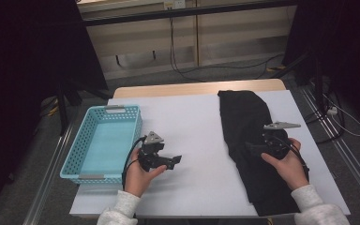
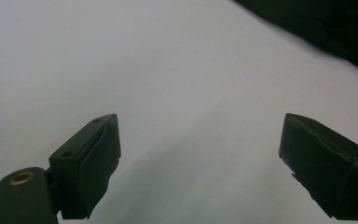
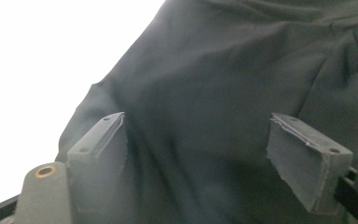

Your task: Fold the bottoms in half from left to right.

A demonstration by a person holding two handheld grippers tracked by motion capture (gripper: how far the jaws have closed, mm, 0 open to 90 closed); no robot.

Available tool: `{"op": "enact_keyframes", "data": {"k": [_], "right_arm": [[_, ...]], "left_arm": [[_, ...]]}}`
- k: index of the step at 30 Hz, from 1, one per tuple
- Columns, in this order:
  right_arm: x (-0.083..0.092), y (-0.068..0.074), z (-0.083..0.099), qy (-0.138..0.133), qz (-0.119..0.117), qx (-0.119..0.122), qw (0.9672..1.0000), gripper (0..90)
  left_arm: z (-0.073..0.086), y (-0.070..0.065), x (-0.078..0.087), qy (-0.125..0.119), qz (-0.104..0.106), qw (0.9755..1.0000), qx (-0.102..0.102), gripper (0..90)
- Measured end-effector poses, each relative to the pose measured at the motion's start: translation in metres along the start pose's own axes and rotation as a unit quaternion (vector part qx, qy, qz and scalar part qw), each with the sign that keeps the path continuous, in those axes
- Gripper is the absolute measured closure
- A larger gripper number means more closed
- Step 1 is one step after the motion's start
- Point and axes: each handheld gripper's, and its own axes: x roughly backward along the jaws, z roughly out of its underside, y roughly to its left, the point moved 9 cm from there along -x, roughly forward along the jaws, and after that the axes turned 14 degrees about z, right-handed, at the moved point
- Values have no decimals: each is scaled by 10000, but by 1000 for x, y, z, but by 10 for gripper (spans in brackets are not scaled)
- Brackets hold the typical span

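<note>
A black cloth [image 1: 243, 117] lies as a long folded strip on the right side of the white table cover [image 1: 187, 122]. A person's right hand holds my right gripper [image 1: 254, 148] low over the cloth's middle, pointing left. In the right gripper view its jaws stand wide apart over the dark fabric [image 3: 214, 70], and nothing is pinched between my right gripper [image 3: 198, 149]. My left gripper [image 1: 174, 161] is held over bare white cover beside the basket, pointing right toward the cloth. Its jaws are also wide, my left gripper [image 2: 200, 154] is empty, and the cloth's edge [image 2: 326, 23] shows far off.
A light blue plastic basket [image 1: 75, 154] stands on the left part of the table, with nothing inside it. Beyond the table's far edge lie cables on the floor [image 1: 201, 70], and dark stands flank both sides.
</note>
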Motion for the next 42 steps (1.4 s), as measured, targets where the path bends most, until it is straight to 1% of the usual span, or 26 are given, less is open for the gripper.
{"op": "enact_keyframes", "data": {"k": [2,3,7,8,9,11,12,14,16,19,21,26,30,33,35,38,39,42], "right_arm": [[-5,-2,-5,-7,113,11,9999,187],[-7,-4,-8,-27,158,18,9999,188],[-15,-7,-14,-2,301,86,9995,177],[-17,-8,-15,-19,311,60,9995,174],[-19,-7,-17,8,300,21,9995,172],[-22,-7,-21,-44,287,-60,9996,171],[-23,-7,-23,-51,293,-83,9995,168],[-26,-5,-27,-84,309,-88,9994,164],[-28,-2,-30,-76,205,-144,9997,161],[-32,1,-32,-37,237,-107,9997,158],[-34,5,-33,-32,274,-22,9996,157],[-39,9,-38,-53,271,23,9996,154],[-43,14,-40,-18,247,140,9996,140],[-45,18,-41,20,207,144,9997,139],[-46,19,-43,19,223,157,9996,137],[-48,19,-46,-4,246,152,9996,131],[-49,19,-46,-2,240,161,9996,130],[-51,21,-47,28,238,143,9996,124]], "left_arm": [[0,1,0,0,-9,10000,-13,123],[1,0,0,6,2,10000,13,122],[2,1,-2,36,-5,10000,3,121],[3,0,-2,67,7,10000,8,121],[3,0,-2,73,13,10000,2,120],[3,1,-2,67,35,10000,15,119],[3,1,-2,41,30,10000,46,118],[3,1,-1,45,19,10000,45,117],[4,2,-1,48,7,10000,45,117],[3,2,0,44,14,10000,38,117],[3,1,0,44,20,10000,32,117],[4,2,1,42,12,10000,34,117],[4,2,1,22,9,10000,55,117],[4,3,2,17,-16,10000,60,117],[4,4,2,-1,-15,10000,70,116],[5,4,3,55,-27,10000,48,116],[4,5,2,24,-21,10000,72,116],[2,4,3,-6,-24,10000,42,116]]}}
